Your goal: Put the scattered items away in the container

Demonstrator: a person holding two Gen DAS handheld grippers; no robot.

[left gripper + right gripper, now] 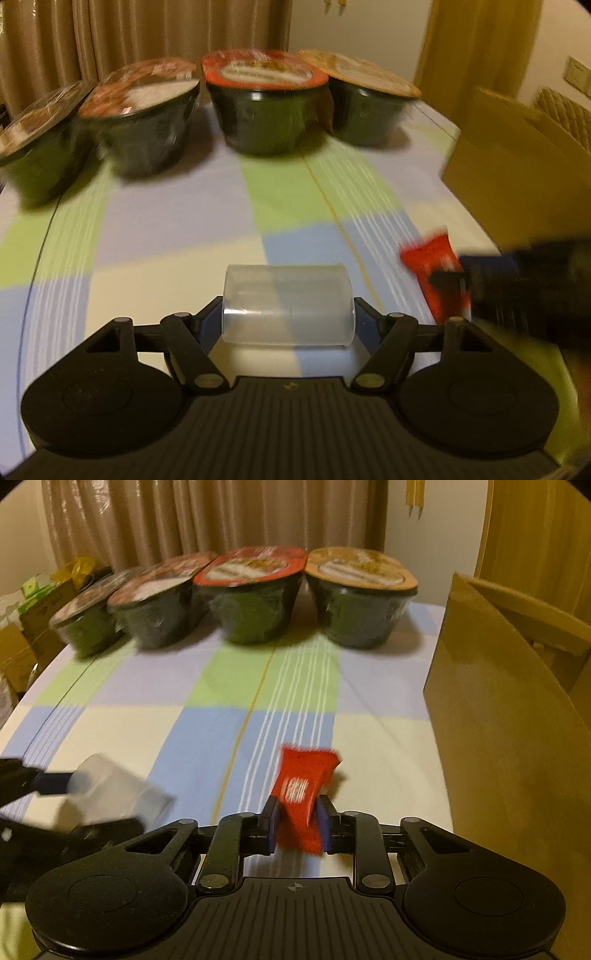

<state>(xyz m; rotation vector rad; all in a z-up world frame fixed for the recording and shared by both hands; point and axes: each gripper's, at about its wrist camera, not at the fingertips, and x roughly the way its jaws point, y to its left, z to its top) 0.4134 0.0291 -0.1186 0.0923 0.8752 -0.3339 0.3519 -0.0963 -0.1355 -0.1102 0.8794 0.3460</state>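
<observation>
My left gripper point(289, 317) is shut on a clear plastic cup point(288, 304) held sideways above the checked tablecloth; the cup also shows in the right wrist view point(110, 794). My right gripper point(298, 825) is shut on a red snack packet point(301, 794), which also shows in the left wrist view point(434, 273) at the right. The brown cardboard box point(509, 738) stands open at the right, beside the right gripper; it also shows in the left wrist view point(517, 173).
Several sealed black instant-noodle bowls point(264, 99) stand in a row at the table's far side, in front of beige curtains. The checked tablecloth point(229, 686) covers the table. Cartons and bags point(40, 602) sit beyond the left edge.
</observation>
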